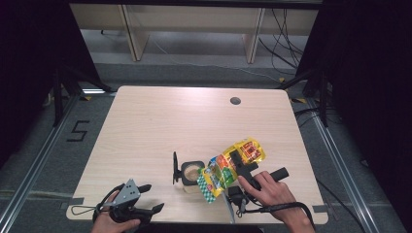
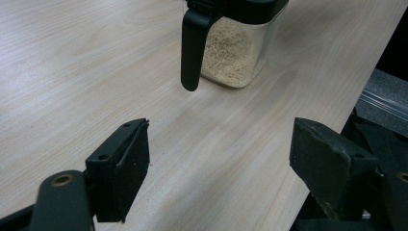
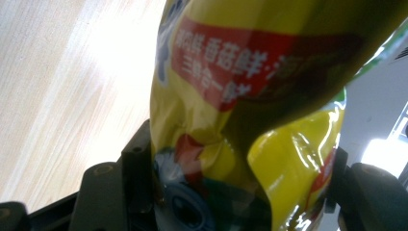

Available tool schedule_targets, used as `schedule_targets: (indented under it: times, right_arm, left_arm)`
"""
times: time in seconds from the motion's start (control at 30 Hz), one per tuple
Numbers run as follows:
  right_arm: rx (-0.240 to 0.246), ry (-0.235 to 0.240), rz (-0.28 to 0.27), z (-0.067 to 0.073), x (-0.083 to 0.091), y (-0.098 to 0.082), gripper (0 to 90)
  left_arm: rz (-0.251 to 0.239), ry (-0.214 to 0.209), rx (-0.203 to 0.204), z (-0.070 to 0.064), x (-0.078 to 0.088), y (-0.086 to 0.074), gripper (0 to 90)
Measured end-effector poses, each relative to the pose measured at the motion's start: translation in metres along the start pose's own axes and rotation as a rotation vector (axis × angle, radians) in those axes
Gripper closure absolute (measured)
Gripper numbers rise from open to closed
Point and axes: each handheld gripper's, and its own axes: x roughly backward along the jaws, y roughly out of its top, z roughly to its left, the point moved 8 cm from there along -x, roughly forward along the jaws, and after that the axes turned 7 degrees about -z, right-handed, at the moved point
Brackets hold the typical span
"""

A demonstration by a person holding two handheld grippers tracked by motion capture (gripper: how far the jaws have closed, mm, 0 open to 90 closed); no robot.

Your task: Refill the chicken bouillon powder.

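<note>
Two grippers are in play: the right gripper (image 1: 237, 161) is clamped on a yellow packet (image 1: 232, 167), tilted mouth-down over the open jar (image 1: 193, 173) of granules on the worktop (image 1: 160, 126). The left gripper (image 1: 151, 198) rests empty, jaws wide. Judged step: pouring; next, tip further while steadying the jar.

The left gripper (image 1: 148, 198) rests low at the near left edge, held in the left hand (image 1: 112, 224), its jaws standing wide apart with nothing between them. The right gripper (image 1: 236, 160), gripped by the right hand (image 1: 268, 190), points away and leftward, jaws clamped on a yellow bag (image 3: 250, 120).
</note>
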Motion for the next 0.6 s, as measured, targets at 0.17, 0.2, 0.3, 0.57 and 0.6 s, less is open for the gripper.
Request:
schedule_targets:
  times: [0.17, 0.2, 0.3, 0.57, 0.6]
  right_arm:
    - [0.005, 0.003, 0.004, 0.0001, -0.0002, 0.0, 37.4]
    - [-0.011, 0.006, 0.01, 0.0015, -0.0003, 0.0, 37.4]
    - [0.006, 0.005, 0.007, 0.0001, -0.0005, 0.0015, 37.4]
    - [0.007, 0.003, 0.011, -0.0008, -0.0015, 0.0025, 37.4]
    - [0.024, 0.009, 0.017, -0.0016, -0.001, 0.0021, 37.4]
  left_arm:
    - [0.0, 0.0, 0.001, -0.0004, -0.0002, 0.0, 21.6]
    - [0.0, 0.0, 0.002, -0.0004, -0.0002, 0.0, 21.6]
    - [0.0, 0.0, 0.001, -0.0002, -0.0001, 0.0, 21.6]
    - [0.0, 0.0, 0.0, 0.0, 0.0, 0.0, 21.6]
    - [0.0, 0.0, -0.001, 0.0, 0.0, 0.0, 21.6]
